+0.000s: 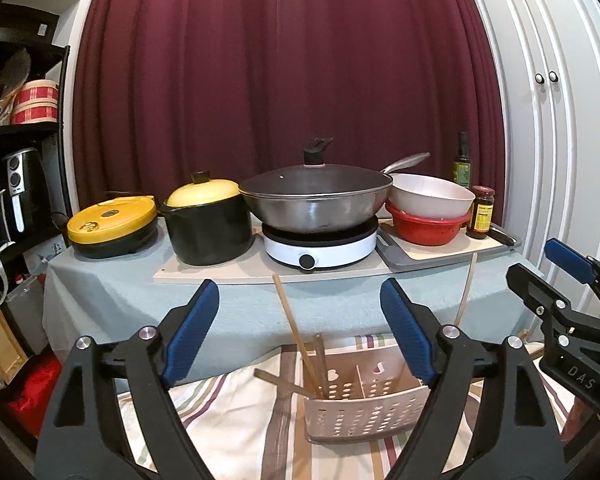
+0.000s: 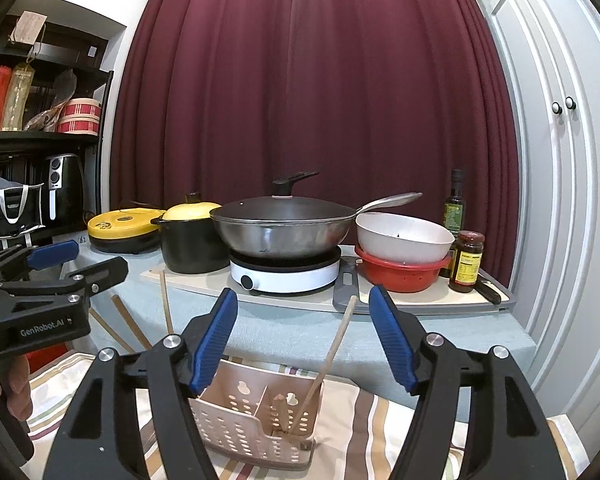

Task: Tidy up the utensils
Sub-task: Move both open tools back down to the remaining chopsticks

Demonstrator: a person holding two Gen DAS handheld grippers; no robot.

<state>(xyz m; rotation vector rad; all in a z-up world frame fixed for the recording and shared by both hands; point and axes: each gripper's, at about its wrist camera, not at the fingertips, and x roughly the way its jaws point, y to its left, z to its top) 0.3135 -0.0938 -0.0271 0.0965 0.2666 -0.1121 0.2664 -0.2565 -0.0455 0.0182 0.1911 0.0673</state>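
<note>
- Two grippers hang side by side above a perforated beige utensil holder (image 1: pixel 364 408) that stands on a striped cloth (image 1: pixel 236 432) in front of the tabletop's near edge.
- The left gripper (image 1: pixel 300 336) has its jaws wide apart with nothing between the blue pads (image 1: pixel 192 332); the right gripper (image 2: pixel 304 340) also has its jaws wide apart and empty.
- The holder is split by a thin wall into two compartments, with heart-shaped cut-outs on its back wall.
- In the left wrist view, several wooden chopsticks (image 1: pixel 296 332) stand in one compartment, long axes steep, tips leaning up and away toward the tabletop; one lies lower, slanting out over the rim.
- In the right wrist view, a single chopstick (image 2: pixel 328 364) stands in the other compartment, foot at the bottom, top leaning up toward the grey tray.
- On the tabletop (image 2: pixel 440 332), covered by pale blue cloth, sit a yellow-lidded electric pan (image 1: pixel 112 226) at the left edge, then a black pot with yellow lid (image 1: pixel 208 224), then a lidded wok (image 1: pixel 316 200) on a white induction cooker (image 1: pixel 320 248).
- Toward the right edge a white bowl (image 1: pixel 428 198) is nested in a red colander (image 1: pixel 426 226) on a grey tray (image 1: pixel 452 254), beside a sauce jar (image 1: pixel 482 212) and a dark bottle (image 1: pixel 462 162).
- A hand (image 2: pixel 12 388) grips the left gripper's handle.
</note>
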